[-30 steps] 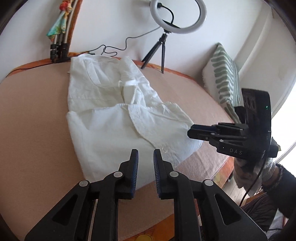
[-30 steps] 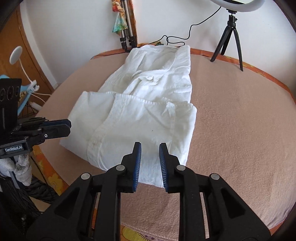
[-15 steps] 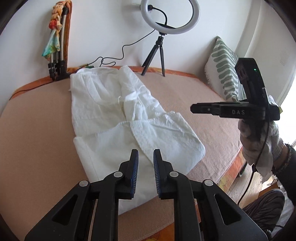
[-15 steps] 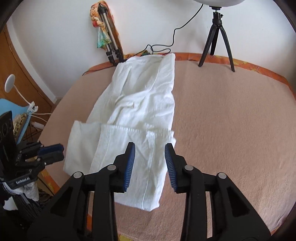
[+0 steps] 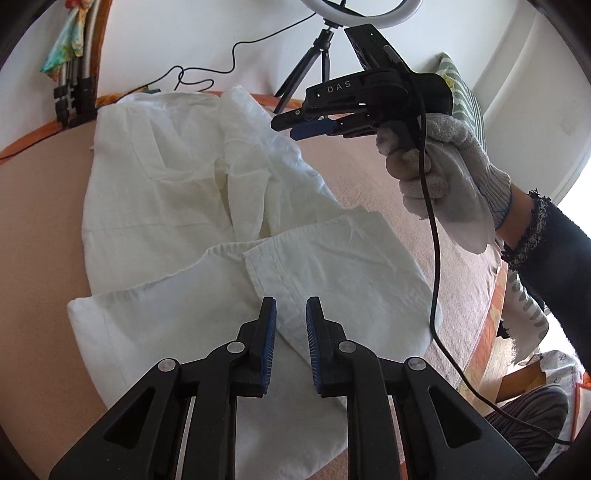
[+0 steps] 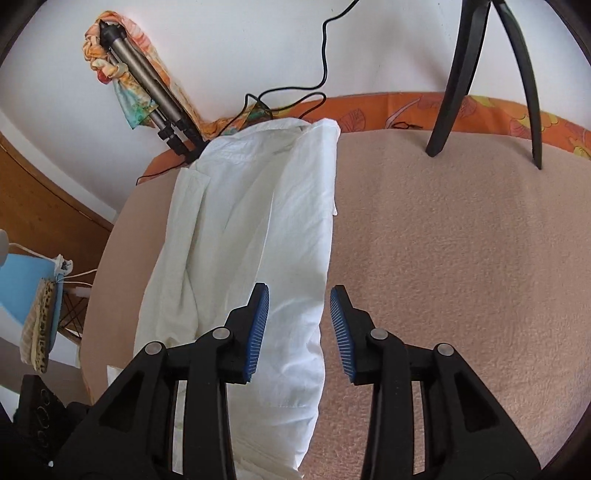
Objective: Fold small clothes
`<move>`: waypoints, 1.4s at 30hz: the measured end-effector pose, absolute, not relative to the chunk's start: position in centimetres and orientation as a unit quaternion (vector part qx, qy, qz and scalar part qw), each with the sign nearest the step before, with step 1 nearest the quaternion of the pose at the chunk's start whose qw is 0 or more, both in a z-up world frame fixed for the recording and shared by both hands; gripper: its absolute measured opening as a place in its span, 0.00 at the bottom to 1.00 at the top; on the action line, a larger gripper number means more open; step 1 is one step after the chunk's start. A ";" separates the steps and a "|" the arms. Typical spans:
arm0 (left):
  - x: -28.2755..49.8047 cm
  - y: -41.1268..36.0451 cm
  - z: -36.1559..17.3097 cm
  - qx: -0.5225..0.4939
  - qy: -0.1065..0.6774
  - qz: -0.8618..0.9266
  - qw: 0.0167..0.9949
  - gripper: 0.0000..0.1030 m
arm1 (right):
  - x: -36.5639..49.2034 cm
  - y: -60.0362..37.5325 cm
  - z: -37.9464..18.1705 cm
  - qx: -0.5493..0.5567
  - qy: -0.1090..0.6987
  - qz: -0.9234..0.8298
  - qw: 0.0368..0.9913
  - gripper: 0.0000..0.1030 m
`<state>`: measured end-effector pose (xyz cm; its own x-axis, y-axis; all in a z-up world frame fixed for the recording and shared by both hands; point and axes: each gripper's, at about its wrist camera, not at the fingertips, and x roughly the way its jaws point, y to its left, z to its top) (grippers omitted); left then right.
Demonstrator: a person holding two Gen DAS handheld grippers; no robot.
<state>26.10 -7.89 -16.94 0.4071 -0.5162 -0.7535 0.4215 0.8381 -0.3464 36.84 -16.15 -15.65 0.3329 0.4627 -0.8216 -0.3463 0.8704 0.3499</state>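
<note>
Peach fleece blanket surface (image 6: pixel 461 258) with orange floral edge, white wall behind. Folded white cotton garment (image 5: pixel 229 236) lies mid-surface. Black tripod (image 6: pixel 480 81) at 1 o'clock. Left gripper (image 5: pixel 290 347) narrowly parted, empty; right gripper (image 6: pixel 298 332) spread, empty, above garment's edge.

Bare pink fleece blanket (image 6: pixel 461 258) lies open right of the white folded garment (image 6: pixel 258 229); black tripod legs (image 6: pixel 480 74) block the far edge.

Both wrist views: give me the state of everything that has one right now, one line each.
Garment: lying on the bed, near end folded over, not held.
Left gripper: narrow gap, nothing between the jaws, above the folded end.
Right gripper: open, empty, over the garment's right edge.
Ring light: unlit.
</note>
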 end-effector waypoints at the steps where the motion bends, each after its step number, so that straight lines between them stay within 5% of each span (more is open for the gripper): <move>1: 26.2 -7.7 -17.3 -0.058 0.470 -0.281 0.834 0.14 | 36.7 -15.7 -16.0 0.045 0.521 0.247 0.816 0.26; 2: 26.2 -7.5 -17.5 -0.065 0.471 -0.285 0.833 0.14 | 36.8 -15.4 -16.3 0.037 0.521 0.254 0.814 0.04; 11: 26.1 -7.2 -17.5 -0.088 0.467 -0.294 0.829 0.21 | 38.1 -15.4 -14.7 -0.051 0.497 0.157 0.852 0.02; 16: 26.0 -6.8 -16.6 -0.091 0.465 -0.294 0.830 0.21 | 37.5 -12.5 -11.5 -0.041 0.469 0.258 0.843 0.02; 24: 27.4 -2.0 -12.9 -0.104 0.444 -0.257 0.852 0.21 | 42.8 -12.1 -16.1 -0.064 0.514 0.176 0.837 0.02; 28: 31.5 2.9 -10.7 -0.104 0.426 -0.196 0.877 0.35 | 44.4 -14.1 -16.4 -0.050 0.526 0.150 0.836 0.03; 30: 34.1 5.7 -10.3 -0.137 0.421 -0.169 0.881 0.35 | 44.5 -14.8 -15.2 -0.030 0.511 0.171 0.842 0.09; 32: 37.2 7.1 -10.7 -0.141 0.428 -0.171 0.876 0.48 | 44.7 -15.3 -14.2 0.003 0.491 0.205 0.846 0.51; 33: 38.6 7.3 -11.0 -0.127 0.429 -0.158 0.880 0.55 | 44.7 -15.4 -13.9 0.019 0.480 0.217 0.850 0.58; 42: 49.4 5.1 -15.8 -0.138 0.436 -0.145 0.878 0.54 | 47.9 -13.5 -15.3 0.005 0.473 0.212 0.855 0.60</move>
